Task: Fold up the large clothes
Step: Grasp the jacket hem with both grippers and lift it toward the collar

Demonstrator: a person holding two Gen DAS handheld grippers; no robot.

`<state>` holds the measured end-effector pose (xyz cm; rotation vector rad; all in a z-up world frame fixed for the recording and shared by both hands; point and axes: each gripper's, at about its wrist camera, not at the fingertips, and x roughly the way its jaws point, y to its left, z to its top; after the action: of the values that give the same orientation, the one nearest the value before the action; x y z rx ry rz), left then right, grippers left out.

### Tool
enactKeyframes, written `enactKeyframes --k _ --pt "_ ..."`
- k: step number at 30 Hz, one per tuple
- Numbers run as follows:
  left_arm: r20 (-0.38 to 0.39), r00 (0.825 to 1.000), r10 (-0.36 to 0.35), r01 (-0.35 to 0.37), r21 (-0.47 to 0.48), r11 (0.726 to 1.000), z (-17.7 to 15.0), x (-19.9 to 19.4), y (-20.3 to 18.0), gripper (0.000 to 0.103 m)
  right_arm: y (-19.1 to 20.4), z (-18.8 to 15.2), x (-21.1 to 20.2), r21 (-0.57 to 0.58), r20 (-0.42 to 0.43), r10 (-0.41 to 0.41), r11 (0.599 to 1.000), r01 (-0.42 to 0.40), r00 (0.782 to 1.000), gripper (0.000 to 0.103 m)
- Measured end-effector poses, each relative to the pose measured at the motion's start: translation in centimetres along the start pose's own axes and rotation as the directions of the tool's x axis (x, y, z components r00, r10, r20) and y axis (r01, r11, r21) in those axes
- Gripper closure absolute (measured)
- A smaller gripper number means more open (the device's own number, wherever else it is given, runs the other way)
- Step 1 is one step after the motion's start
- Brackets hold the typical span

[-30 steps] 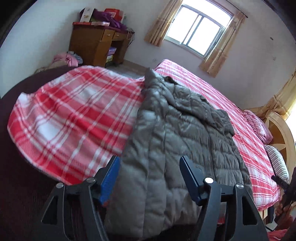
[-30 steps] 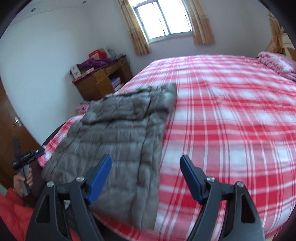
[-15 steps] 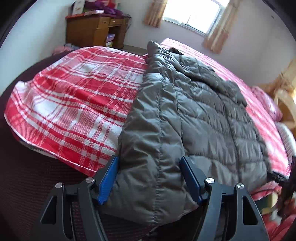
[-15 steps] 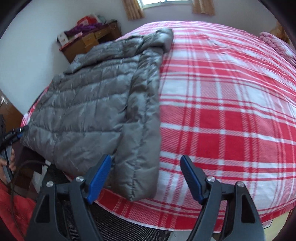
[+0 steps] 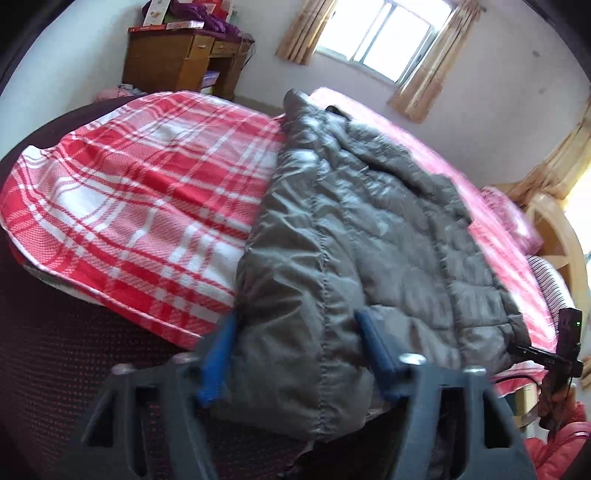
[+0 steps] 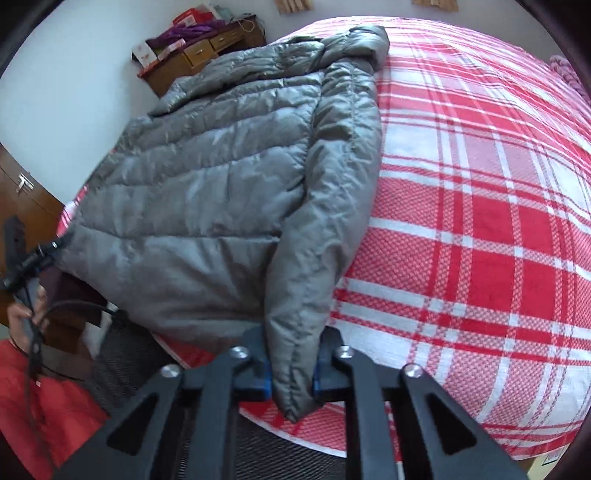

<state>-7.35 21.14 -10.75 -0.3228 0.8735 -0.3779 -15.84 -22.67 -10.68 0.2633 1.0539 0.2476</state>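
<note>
A grey quilted jacket lies lengthwise on the bed's red and white plaid sheet, its bottom hem hanging over the near edge. My left gripper straddles the hem's left corner. Its jaws are closing but still stand wide in the blurred view, with the padded fabric between them. In the right wrist view the jacket has one sleeve running down its right side. My right gripper is closing on that sleeve's cuff, and its blue pads pinch the cuff from both sides.
A wooden desk piled with boxes stands against the far wall, next to a curtained window. A wooden headboard and a striped pillow are at the right. A person's hand and red sleeve show at the bed's foot.
Both grippers dropped to the jacket's near edge. The right jaws went from wide apart to clamped on the sleeve cuff. The left gripper settled over the hem corner.
</note>
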Motion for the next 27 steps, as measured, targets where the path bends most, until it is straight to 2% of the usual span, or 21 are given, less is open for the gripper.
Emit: enactKeyframes --k 1,3,6,9,11,14,15,17,19,22,24,27 --pt "-0.003 0.999 -0.049 0.049 -0.033 0.998 0.1 -0.1 0.1 0.075 0.1 0.1 -0.9 0.003 0.033 0.028 1.000 -0.028 0.999 0.089" --pt "0.021 0.996 -0.092 0.093 -0.055 0.994 0.4 -0.7 -0.4 0.079 0.2 0.4 -3.0 0.019 0.102 0.099 0.995 -0.102 0.990 0.090" --pt "0.062 0.986 -0.154 0.156 -0.017 0.988 1.1 -2.1 -2.4 0.082 0.0 0.9 -6.1 0.040 0.199 0.173 0.982 -0.185 0.965 0.090" --pt "0.115 0.965 -0.234 0.232 0.030 0.972 2.3 -4.3 -4.8 0.082 0.1 1.4 -9.6 0.037 0.291 0.217 0.971 -0.238 0.932 0.090" --pt "0.152 0.944 -0.294 0.288 0.059 0.956 3.2 -6.2 -6.2 0.082 0.6 1.6 -11.6 0.009 0.335 0.225 0.970 -0.242 0.915 0.090" --pt "0.205 0.891 -0.405 0.394 0.094 0.914 4.6 -9.1 -8.1 0.082 1.5 1.8 -13.8 -0.019 0.389 0.226 0.971 -0.238 0.893 0.090" --pt "0.217 0.880 -0.423 0.410 0.105 0.906 5.0 -9.6 -8.5 0.082 1.6 1.7 -14.8 -0.024 0.411 0.233 0.969 -0.245 0.881 0.090" --pt "0.248 0.854 -0.458 0.435 0.145 0.889 6.1 -11.1 -9.8 0.082 1.7 1.9 -16.8 -0.034 0.459 0.255 0.962 -0.270 0.851 0.090" --pt "0.273 0.845 -0.459 0.433 0.153 0.888 7.8 -11.6 -10.5 0.082 1.7 2.1 -19.2 -0.043 0.523 0.260 0.959 -0.279 0.812 0.090" --pt "0.299 0.848 -0.438 0.424 0.115 0.899 10.8 -11.0 -10.4 0.082 1.1 4.1 -21.1 -0.023 0.590 0.235 0.961 -0.274 0.773 0.090" --pt "0.316 0.866 -0.387 0.388 0.061 0.919 13.6 -9.5 -10.0 0.082 0.5 6.2 -21.3 -0.011 0.616 0.231 0.958 -0.285 0.753 0.090" --pt "0.317 0.894 -0.316 0.329 0.010 0.944 16.5 -6.7 -9.2 0.082 -0.2 10.1 -20.4 0.013 0.633 0.192 0.966 -0.259 0.750 0.090"
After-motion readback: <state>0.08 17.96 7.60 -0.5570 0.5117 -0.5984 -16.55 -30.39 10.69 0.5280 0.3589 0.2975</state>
